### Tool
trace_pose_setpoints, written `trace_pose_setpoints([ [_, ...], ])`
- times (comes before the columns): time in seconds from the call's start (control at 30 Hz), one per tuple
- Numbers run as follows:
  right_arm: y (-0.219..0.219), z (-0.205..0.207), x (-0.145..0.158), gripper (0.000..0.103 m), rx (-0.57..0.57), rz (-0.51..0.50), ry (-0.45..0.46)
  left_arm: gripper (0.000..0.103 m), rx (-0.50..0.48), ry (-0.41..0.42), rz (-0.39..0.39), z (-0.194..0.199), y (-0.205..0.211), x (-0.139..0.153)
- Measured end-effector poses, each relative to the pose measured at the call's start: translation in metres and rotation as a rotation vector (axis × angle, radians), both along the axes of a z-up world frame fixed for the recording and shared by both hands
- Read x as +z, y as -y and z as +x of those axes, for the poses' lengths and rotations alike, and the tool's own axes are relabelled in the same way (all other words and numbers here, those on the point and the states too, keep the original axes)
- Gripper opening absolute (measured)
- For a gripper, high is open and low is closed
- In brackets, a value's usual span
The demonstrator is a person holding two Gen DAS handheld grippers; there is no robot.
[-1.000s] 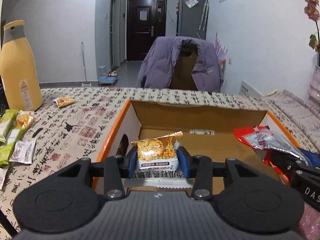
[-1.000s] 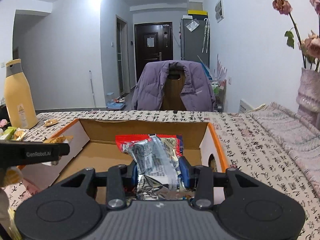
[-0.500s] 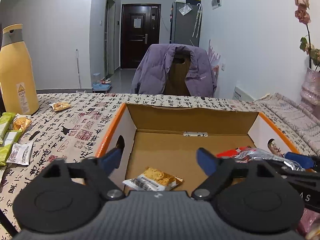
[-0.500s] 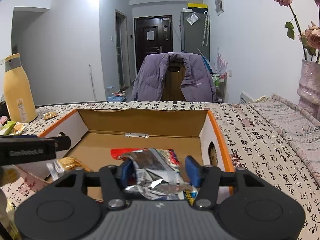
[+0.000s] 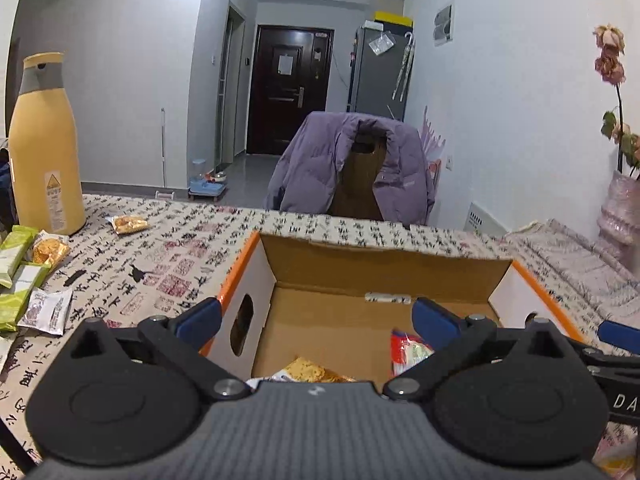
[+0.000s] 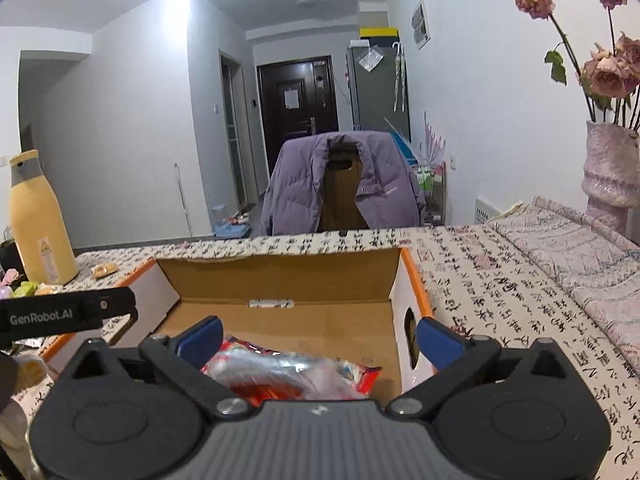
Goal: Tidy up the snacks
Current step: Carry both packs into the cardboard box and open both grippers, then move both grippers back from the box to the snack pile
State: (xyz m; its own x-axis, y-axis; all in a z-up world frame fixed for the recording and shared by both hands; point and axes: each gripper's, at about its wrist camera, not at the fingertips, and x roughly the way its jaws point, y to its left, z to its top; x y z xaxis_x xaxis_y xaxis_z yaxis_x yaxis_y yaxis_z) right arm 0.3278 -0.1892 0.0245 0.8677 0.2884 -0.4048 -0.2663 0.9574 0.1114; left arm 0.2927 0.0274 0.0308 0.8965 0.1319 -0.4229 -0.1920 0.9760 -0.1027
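An open cardboard box (image 5: 384,250) with orange edges stands on the patterned tablecloth in front of both grippers. My left gripper (image 5: 316,316) hangs over the box's left part. Its jaws are opening wide and nothing is between them. A yellow snack packet (image 5: 312,372) lies on the box floor below it. My right gripper (image 6: 319,336) is over the same box (image 6: 280,276), jaws also opening, pads clear of the red and silver snack bag (image 6: 296,372) lying beneath. That bag (image 5: 408,354) shows in the left wrist view too.
Loose snacks lie on the cloth to the left: green bars (image 5: 18,292), a silver packet (image 5: 46,312), yellow packets (image 5: 128,224). A tall yellow bottle (image 5: 44,148) stands behind them. A vase of flowers (image 6: 608,168) is at the far right; a jacket-draped chair (image 5: 348,168) stands beyond the table.
Both grippers went from shut to wide open. The yellow packet dropped from the left jaws and the red and silver bag from the right jaws onto the box floor.
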Motion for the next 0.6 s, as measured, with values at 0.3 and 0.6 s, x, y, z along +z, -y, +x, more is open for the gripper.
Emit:
trace_pose_setpoints([
  [0.3,0.001,-0.021,0.022,0.103,-0.003,-0.016,0.037,0.103,-0.012,0.014,0.014,-0.022,0.007,0.021],
  [0.6,0.006,-0.068,0.030,0.103,0.020,-0.032,0.060,0.103,-0.019,0.016,0.029,-0.066,0.004,0.026],
])
